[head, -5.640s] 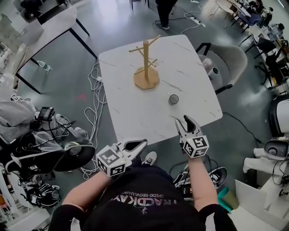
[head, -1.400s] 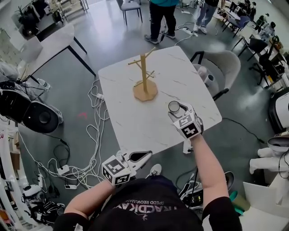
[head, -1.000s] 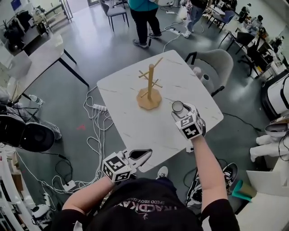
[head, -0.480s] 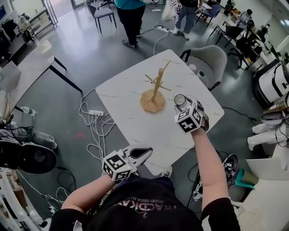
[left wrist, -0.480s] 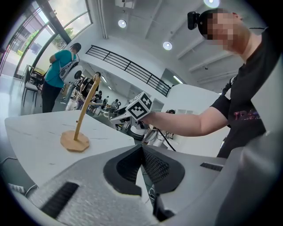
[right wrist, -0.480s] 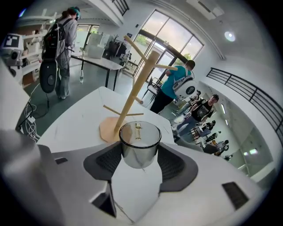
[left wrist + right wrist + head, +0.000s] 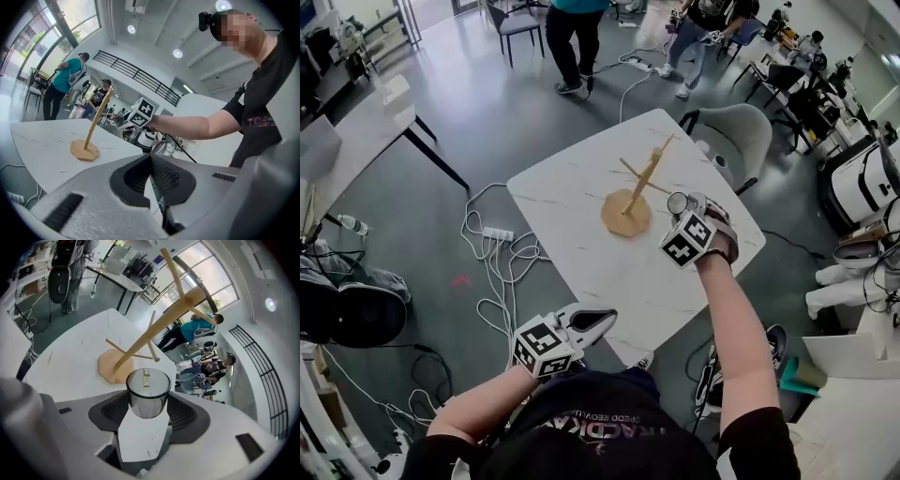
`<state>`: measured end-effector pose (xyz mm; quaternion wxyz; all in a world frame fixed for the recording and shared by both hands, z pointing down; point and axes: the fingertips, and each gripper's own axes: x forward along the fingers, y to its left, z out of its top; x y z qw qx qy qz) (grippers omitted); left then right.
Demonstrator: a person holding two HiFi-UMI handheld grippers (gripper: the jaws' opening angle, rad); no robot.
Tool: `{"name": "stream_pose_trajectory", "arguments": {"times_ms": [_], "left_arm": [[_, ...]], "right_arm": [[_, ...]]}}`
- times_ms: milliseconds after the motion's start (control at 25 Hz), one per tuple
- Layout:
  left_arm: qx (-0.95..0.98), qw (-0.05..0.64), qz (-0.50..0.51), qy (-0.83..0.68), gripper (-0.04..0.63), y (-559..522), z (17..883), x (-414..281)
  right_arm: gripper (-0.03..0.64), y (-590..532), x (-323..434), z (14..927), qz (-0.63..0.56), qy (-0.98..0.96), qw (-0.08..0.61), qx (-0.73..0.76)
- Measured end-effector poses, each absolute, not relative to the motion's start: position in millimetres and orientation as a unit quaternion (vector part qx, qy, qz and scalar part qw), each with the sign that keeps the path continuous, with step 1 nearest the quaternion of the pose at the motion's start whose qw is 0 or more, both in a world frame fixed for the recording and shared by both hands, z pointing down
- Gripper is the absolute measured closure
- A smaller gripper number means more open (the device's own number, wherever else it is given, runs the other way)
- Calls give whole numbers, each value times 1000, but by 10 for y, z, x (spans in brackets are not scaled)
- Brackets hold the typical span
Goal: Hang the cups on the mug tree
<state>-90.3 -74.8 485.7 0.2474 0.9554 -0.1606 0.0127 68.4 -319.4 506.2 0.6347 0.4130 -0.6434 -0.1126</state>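
Observation:
A wooden mug tree with several pegs stands on the white marble table, also seen as the mug tree close ahead in the right gripper view. My right gripper is shut on a shiny metal cup, held above the table just right of the tree; the cup shows at the jaw tips. My left gripper hangs at the table's near edge, shut and empty, its pads meeting.
A grey chair stands at the table's far right. Cables and a power strip lie on the floor to the left. People stand beyond the table. Another table is at far left.
My right gripper has closed on the cup, lifted it off the table and carried it toward the mug tree. The left gripper has stayed near the table's front edge.

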Motion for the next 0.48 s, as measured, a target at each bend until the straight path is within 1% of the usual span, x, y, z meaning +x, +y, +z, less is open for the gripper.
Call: {"name": "stream_pose_trajectory", "arguments": {"times_ms": [200,480], "left_arm": [[955,248,5,-163,598,-787,4844,-1004],[959,238,13,-150,598,-830,4807,-948]], "right_arm": [[365,-3289,535,4934,-167,-606,669,398],[365,-3327,445,4953,-194,-570,707,372]]}}
